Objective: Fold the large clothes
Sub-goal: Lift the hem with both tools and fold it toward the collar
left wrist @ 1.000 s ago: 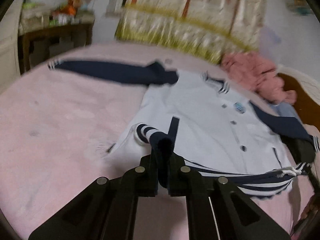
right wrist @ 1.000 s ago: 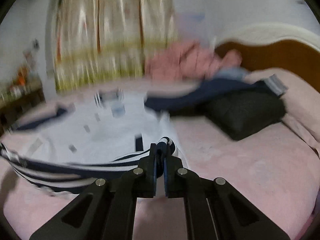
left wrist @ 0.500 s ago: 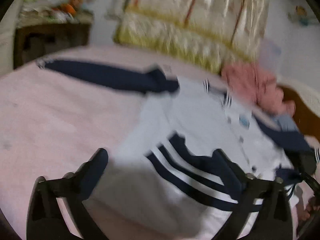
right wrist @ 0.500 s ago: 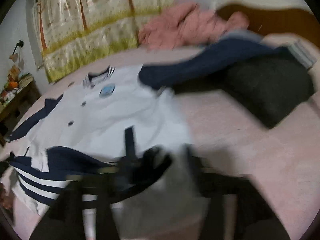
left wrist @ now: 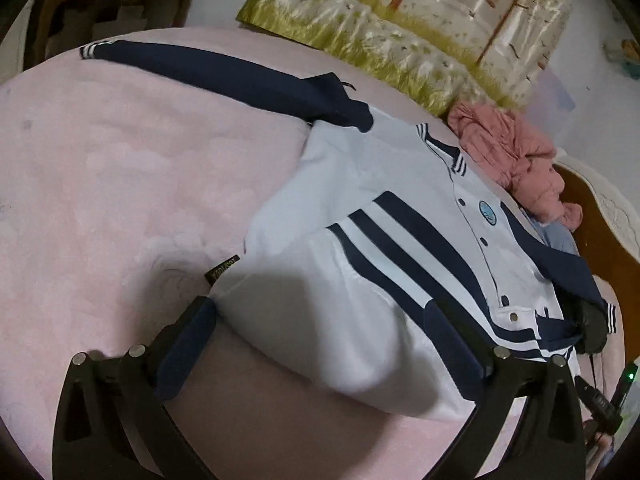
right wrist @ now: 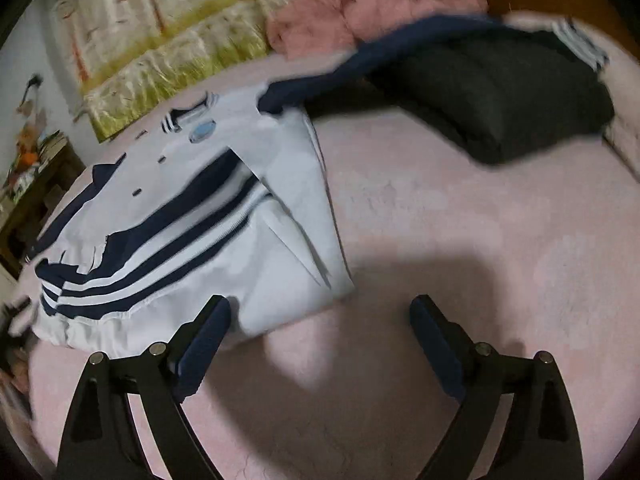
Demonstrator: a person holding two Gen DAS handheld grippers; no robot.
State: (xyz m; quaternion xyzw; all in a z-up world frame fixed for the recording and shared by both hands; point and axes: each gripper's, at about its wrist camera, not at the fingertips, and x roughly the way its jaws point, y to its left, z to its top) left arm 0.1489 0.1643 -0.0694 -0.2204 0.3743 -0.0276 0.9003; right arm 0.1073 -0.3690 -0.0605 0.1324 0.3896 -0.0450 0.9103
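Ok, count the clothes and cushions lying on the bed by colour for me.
White and navy: 1, the jacket
Pink: 1, the crumpled garment
Black: 1, the cushion
Total: 3
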